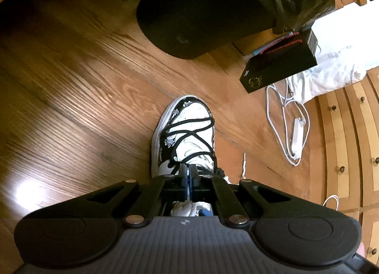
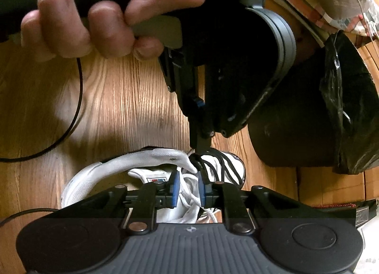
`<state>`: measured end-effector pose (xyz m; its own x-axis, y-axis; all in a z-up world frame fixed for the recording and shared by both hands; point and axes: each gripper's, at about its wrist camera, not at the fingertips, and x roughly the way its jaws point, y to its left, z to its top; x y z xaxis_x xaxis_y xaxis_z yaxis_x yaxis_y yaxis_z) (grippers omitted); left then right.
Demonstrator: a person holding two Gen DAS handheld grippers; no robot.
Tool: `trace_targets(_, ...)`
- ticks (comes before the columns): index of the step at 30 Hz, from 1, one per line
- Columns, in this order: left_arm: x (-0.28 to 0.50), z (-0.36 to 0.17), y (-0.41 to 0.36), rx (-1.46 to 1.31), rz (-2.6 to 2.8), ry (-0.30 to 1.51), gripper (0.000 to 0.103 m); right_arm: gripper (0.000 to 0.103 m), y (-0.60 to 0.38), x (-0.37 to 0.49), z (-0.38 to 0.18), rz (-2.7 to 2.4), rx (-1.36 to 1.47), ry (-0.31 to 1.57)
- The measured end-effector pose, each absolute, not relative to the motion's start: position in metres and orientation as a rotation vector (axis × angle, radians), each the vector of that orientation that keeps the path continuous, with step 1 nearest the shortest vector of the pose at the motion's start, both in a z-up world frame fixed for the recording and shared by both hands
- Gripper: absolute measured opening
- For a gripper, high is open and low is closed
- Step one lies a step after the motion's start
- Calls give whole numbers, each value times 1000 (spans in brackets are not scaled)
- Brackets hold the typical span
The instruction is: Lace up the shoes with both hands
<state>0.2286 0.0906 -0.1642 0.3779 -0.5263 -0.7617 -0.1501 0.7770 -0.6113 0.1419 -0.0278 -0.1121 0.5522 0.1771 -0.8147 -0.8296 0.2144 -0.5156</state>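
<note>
A white shoe with black patterned trim (image 1: 187,113) stands on the wooden floor, toe pointing away, with a black lace (image 1: 189,129) crossed loosely over its front. My left gripper (image 1: 189,171) is shut at the shoe's tongue. In the right wrist view its tips (image 2: 200,149) pinch black lace strands (image 2: 220,167) above the shoe (image 2: 132,158). A person's hand (image 2: 94,25) holds that gripper's handle. My right gripper (image 2: 187,188) hovers over the shoe's opening, its blue pads (image 2: 174,188) apart. Loose white lace (image 2: 189,199) lies between them, unpinched.
A black bin lined with a black bag (image 1: 189,13) (image 2: 308,120) stands just past the toe. A black box (image 1: 279,65), white cables (image 1: 284,132) and wooden drawers (image 1: 343,132) are to the right. A thin black cable (image 2: 75,108) curves over the floor on the left.
</note>
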Motion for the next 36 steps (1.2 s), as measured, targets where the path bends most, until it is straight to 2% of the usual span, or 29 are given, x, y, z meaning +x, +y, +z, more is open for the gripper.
trace_targets(3,228,-165,95,-702,-251,1169,3,18,-30,141,-112,784,-1152,702)
trace_targets(7,228,-162,94,-691,-242,1166,17,18,-32,141,-110,781,-1153,701)
trace_targets(9,229,-163,93,-683,-240,1171,19,18,-33,142,-109,780,-1150,702)
trace_targets(11,229,-164,92,-676,-229,1183,25,18,-33,142,-107,779,-1146,705)
trace_targets(16,228,-166,91,-696,-213,1206,26,18,-31,143,-105,779,-1156,704)
trace_targets(20,229,-166,88,-699,-211,1215,38,18,-31,142,-107,780,-1159,703)
trace_targets(22,228,-168,89,-710,-199,1224,39,18,-30,141,-109,780,-1161,704)
trace_targets(25,230,-172,90,-729,-172,1258,47,18,-30,140,-110,782,-1166,704)
trace_targets(34,228,-175,85,-727,-188,1280,45,19,-29,143,-110,787,-1170,706)
trace_targets(36,228,-178,84,-749,-208,1288,34,19,-29,142,-110,788,-1175,705)
